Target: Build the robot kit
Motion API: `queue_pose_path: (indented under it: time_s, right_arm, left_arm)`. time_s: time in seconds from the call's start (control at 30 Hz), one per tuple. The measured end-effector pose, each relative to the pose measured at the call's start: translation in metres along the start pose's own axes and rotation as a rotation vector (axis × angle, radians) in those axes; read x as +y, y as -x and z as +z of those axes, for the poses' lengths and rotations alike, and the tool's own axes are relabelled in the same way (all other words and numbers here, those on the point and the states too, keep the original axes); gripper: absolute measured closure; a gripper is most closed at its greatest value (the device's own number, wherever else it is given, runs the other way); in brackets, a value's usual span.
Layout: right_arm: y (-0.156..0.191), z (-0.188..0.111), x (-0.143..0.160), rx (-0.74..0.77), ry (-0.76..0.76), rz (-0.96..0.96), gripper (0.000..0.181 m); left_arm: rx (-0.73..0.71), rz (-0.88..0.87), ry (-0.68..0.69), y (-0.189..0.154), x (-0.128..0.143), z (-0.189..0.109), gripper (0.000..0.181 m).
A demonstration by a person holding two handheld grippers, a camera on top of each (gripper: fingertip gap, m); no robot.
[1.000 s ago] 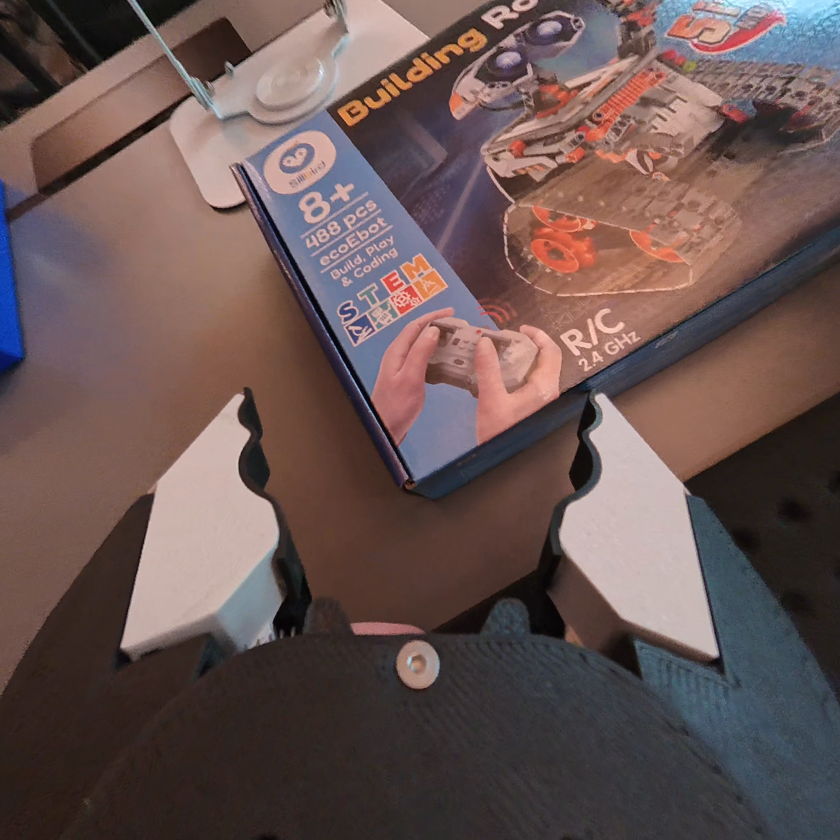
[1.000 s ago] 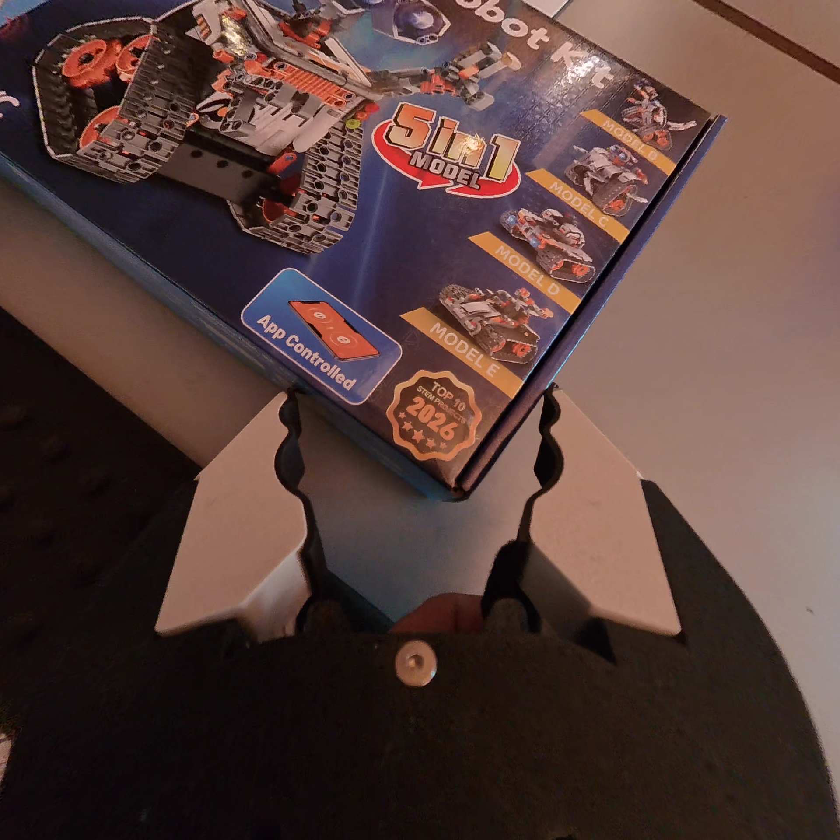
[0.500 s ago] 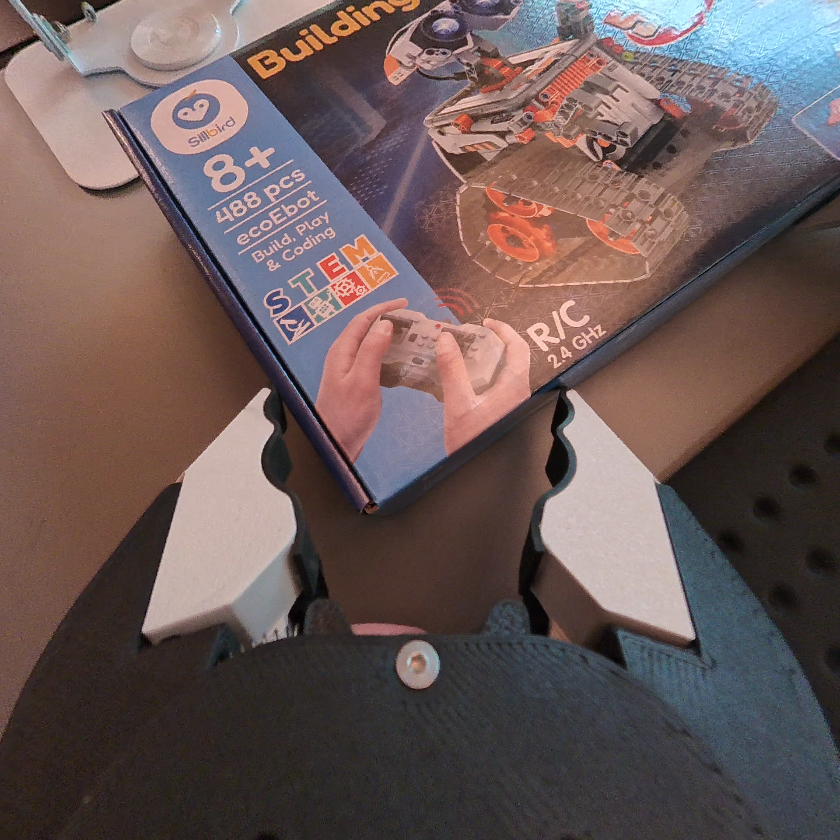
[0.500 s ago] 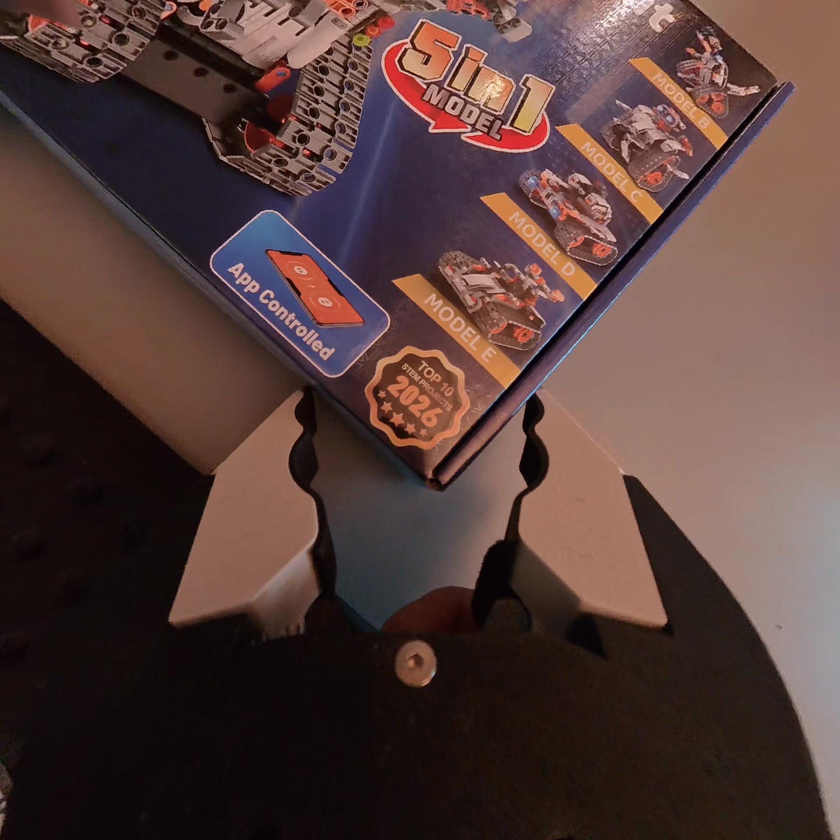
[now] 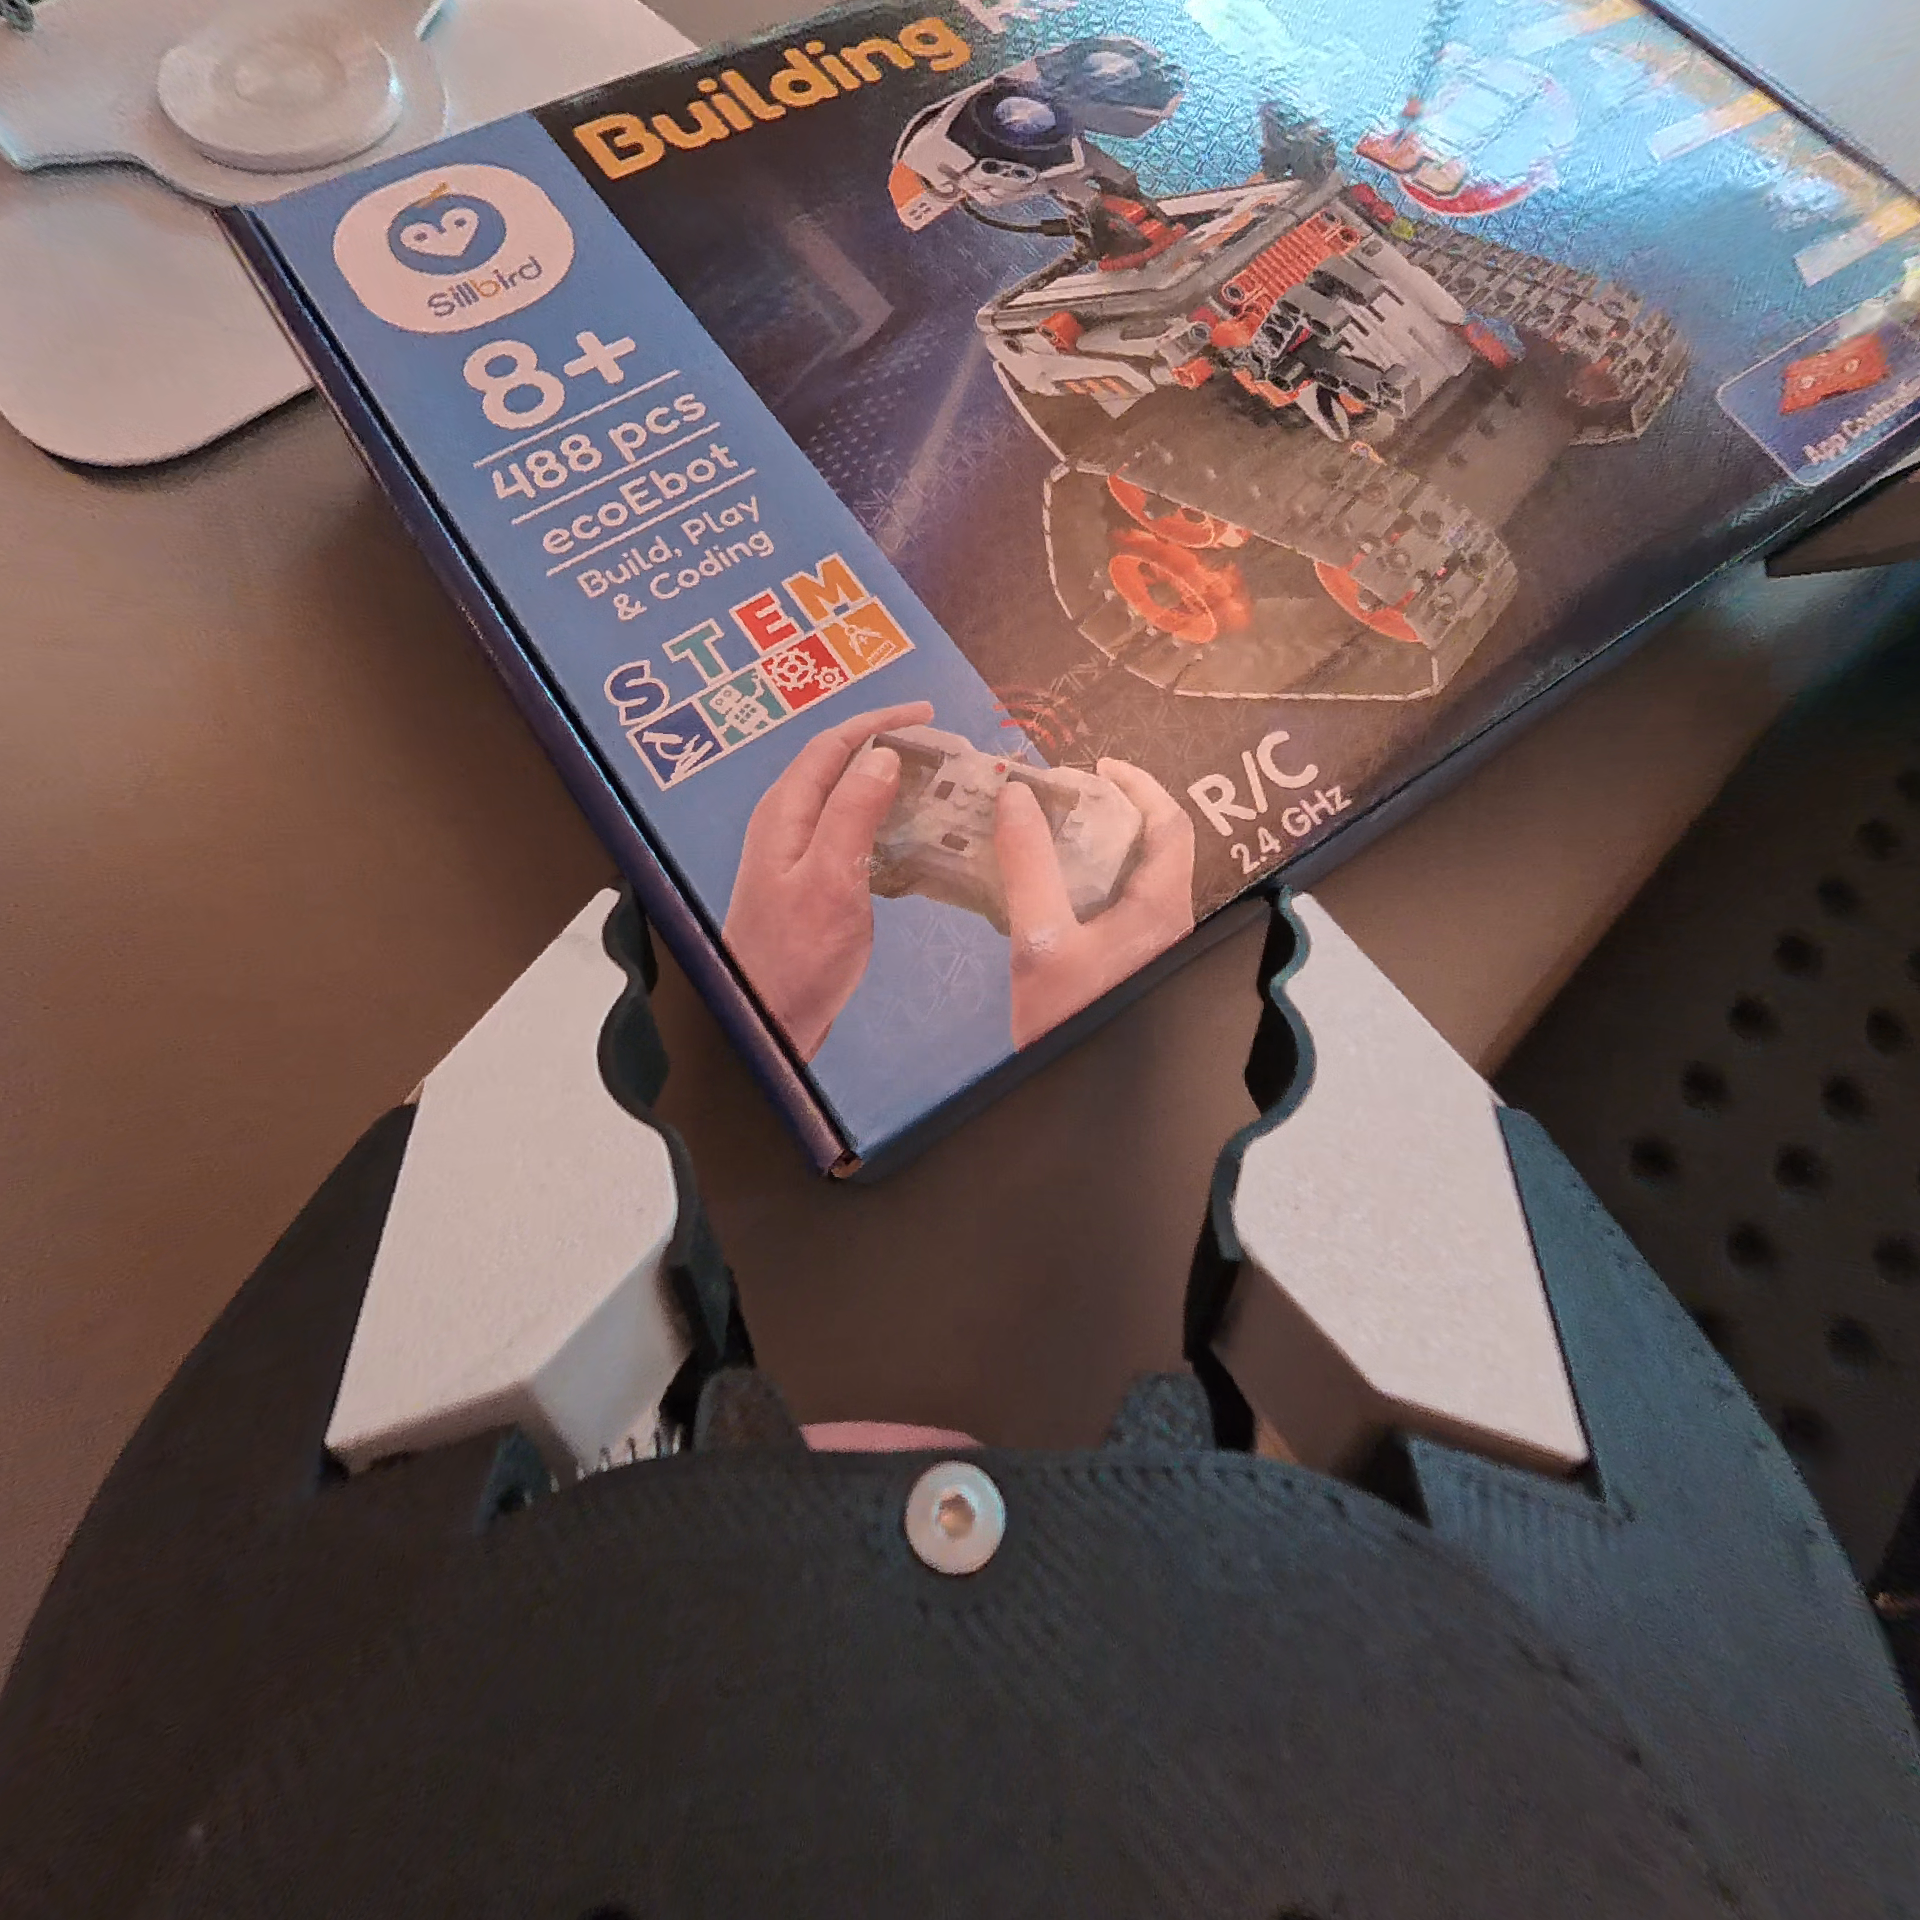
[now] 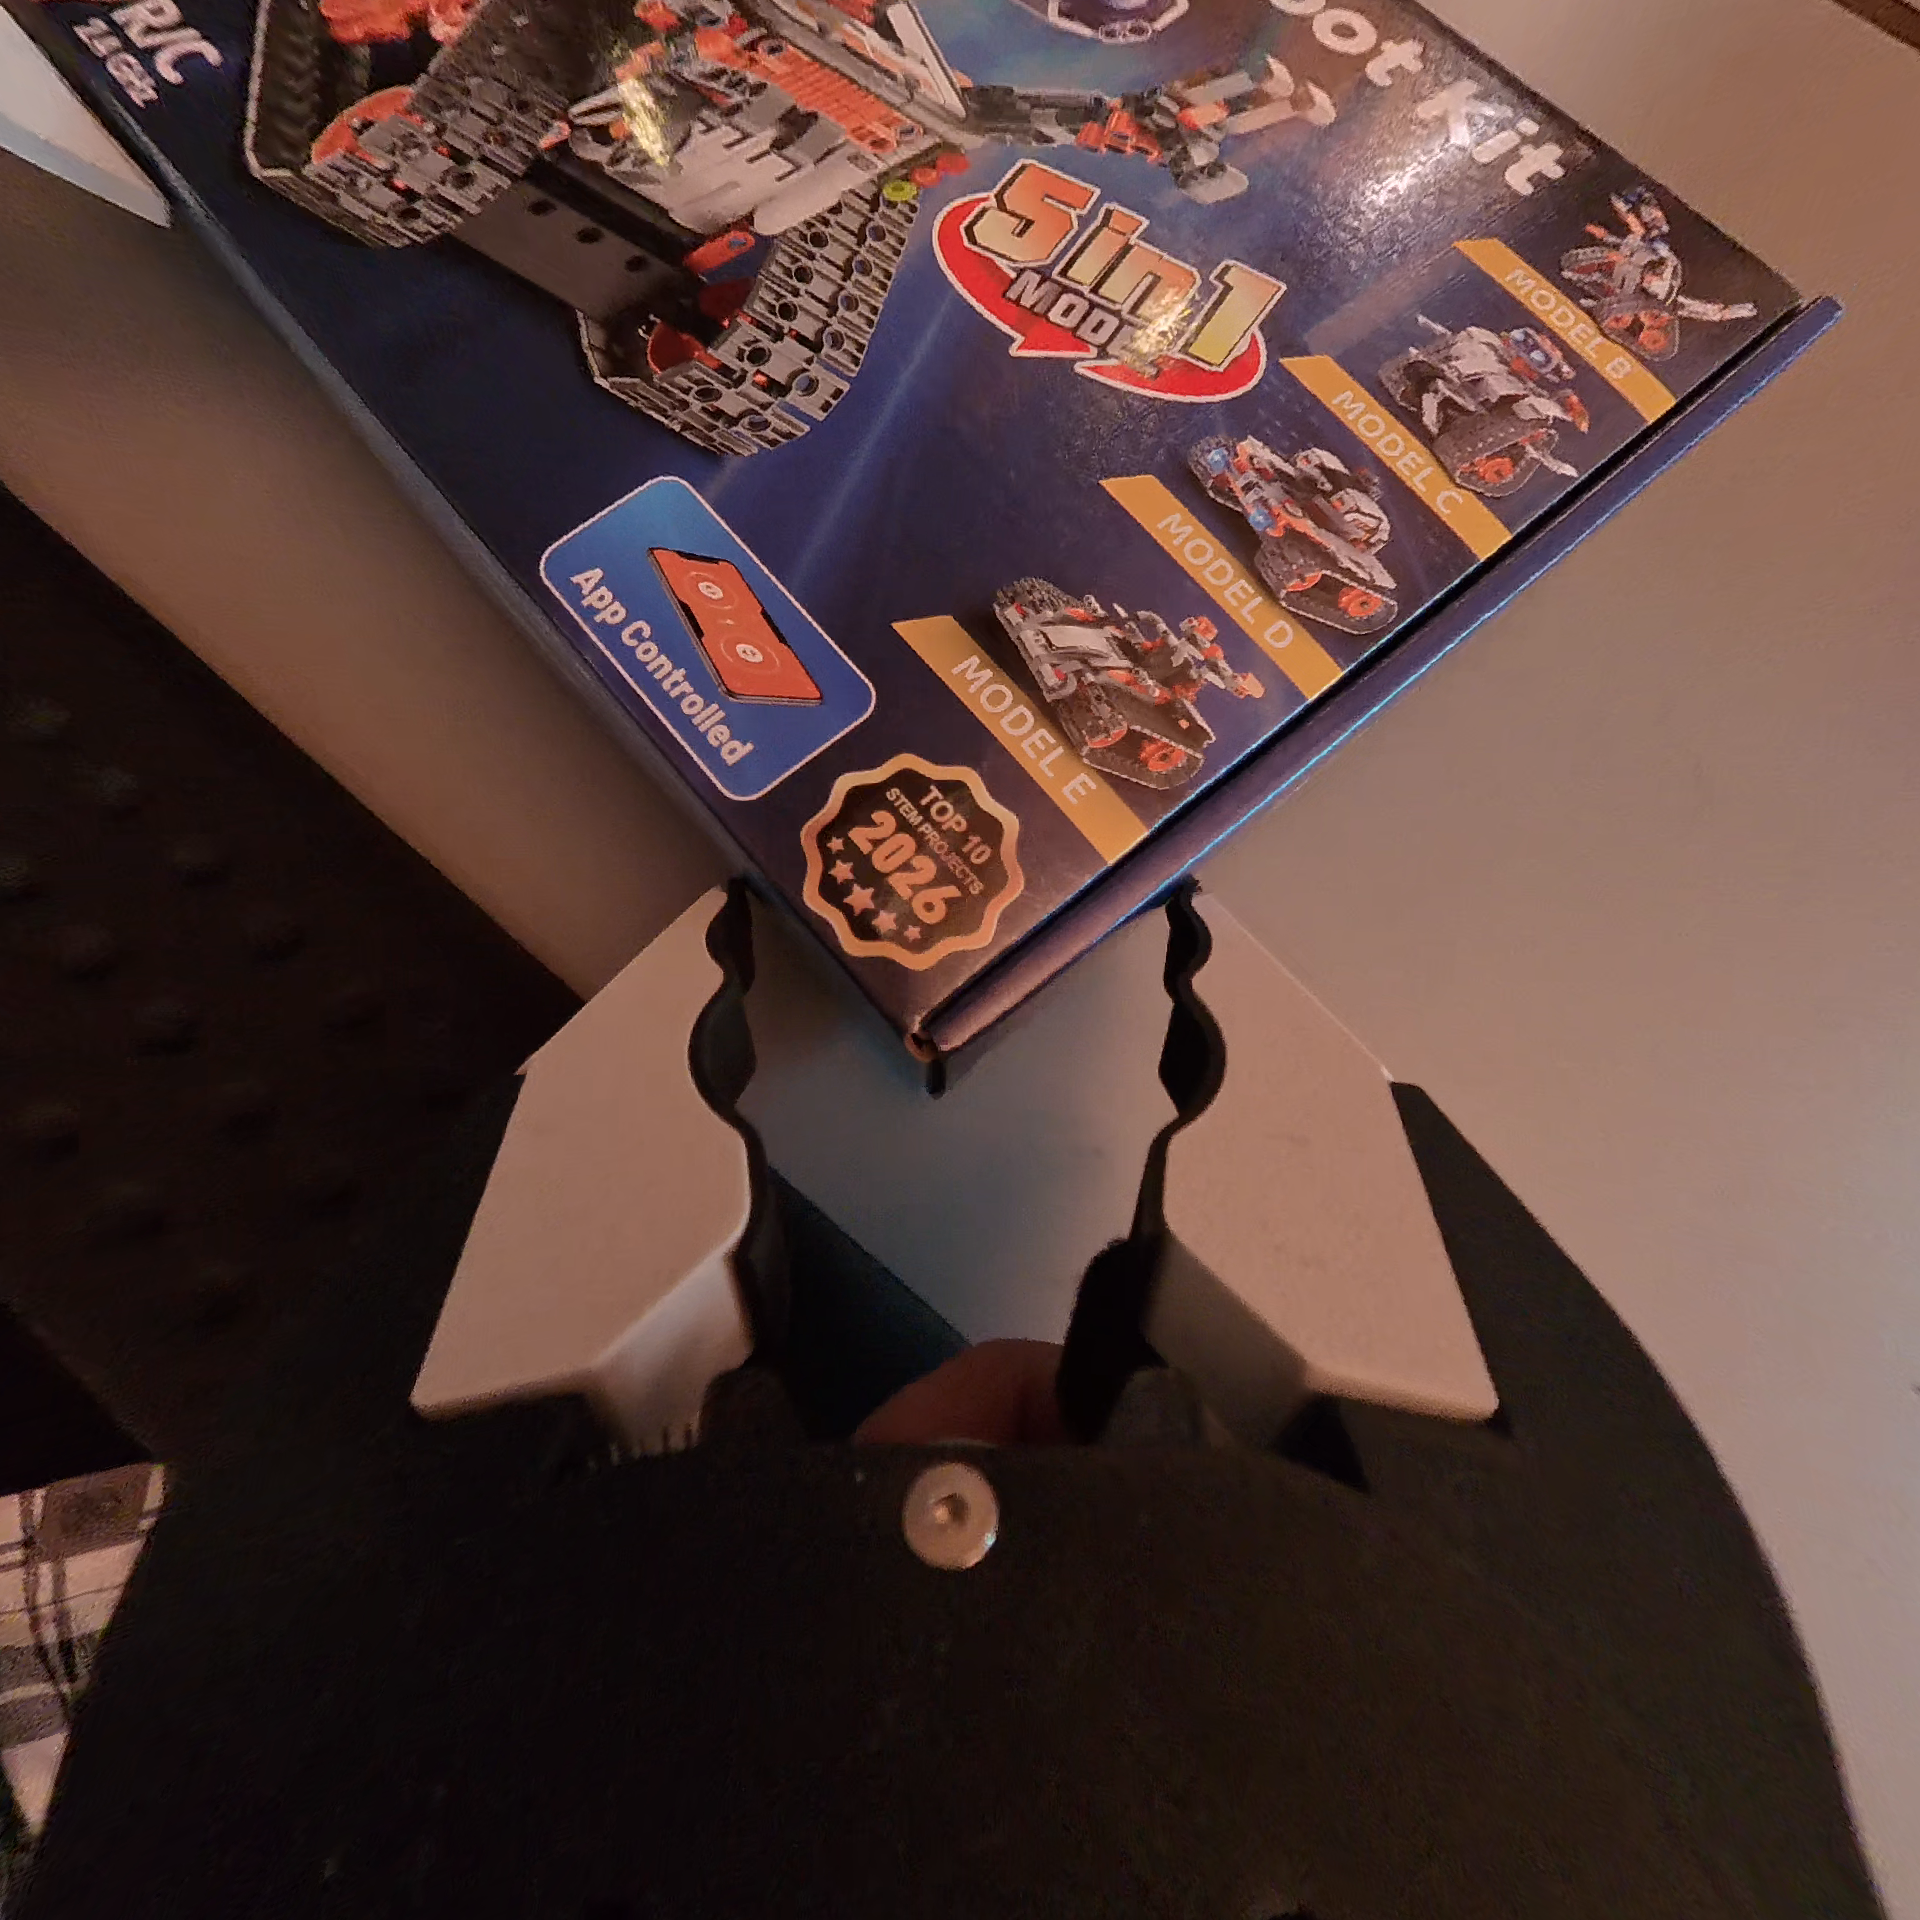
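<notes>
Both tongs stand wide open and hold nothing. Left gripper (image 5: 951,909) has its jaws spread to either side of one near corner of the box, its pale fingers (image 5: 520,1184) apart from the cardboard; whether the tips touch the box edges cannot be told. Right gripper (image 6: 961,904) has its jaws spread likewise about the other near corner, the tips just beside the two edges that meet there, the corner itself lying between the fingers (image 6: 613,1195).

Table (image 5: 229,831): a plain brownish-grey surface, bearing all items; its near edge shows in both views, with a dark dotted floor covering (image 5: 1787,1091) below it.

Box (image 5: 1039,436): a large, flat, blue printed carton with pictures of a tracked toy robot, lying face up on the table, close to the near edge and set at an angle to it. In the right wrist view the same box (image 6: 935,499) fills the upper half.

White stand base (image 5: 125,312): a flat plate with a round disc, on the table beyond the box's far left corner, which overlaps it.

Plaid fabric (image 6: 62,1579): a small patch at the lower left of the right wrist view.
</notes>
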State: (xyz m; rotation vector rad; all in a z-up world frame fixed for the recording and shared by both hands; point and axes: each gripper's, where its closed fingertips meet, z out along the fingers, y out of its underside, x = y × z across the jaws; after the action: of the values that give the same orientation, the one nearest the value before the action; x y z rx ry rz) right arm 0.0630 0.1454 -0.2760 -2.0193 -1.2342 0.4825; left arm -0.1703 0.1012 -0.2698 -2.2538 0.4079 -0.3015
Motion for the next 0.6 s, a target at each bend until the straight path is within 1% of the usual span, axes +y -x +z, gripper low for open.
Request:
queue_pose_path:
  time_s: [0.1,0.2,0.3,0.4,0.6]
  right_arm:
    - [-0.002,-0.01,-0.006,0.016,-0.048,0.012,0.103]
    - [-0.006,-0.028,-0.02,0.042,-0.114,-0.003,0.103]
    - [-0.01,-0.051,-0.039,0.078,-0.167,-0.059,0.103]
    - [-0.014,-0.07,-0.061,0.087,-0.213,-0.103,0.104]
    - [-0.015,-0.088,-0.108,0.102,-0.269,-0.203,0.103]
  left_arm:
    - [0.034,-0.021,-0.014,-0.004,-0.004,0.003,0.067]
    - [0.079,-0.056,-0.031,-0.009,-0.008,0.004,0.067]
    - [0.129,-0.098,-0.045,-0.016,-0.012,0.006,0.068]
    - [0.146,-0.104,-0.03,-0.02,-0.012,0.009,0.07]
    - [0.12,-0.053,0.043,-0.019,-0.005,0.015,0.072]
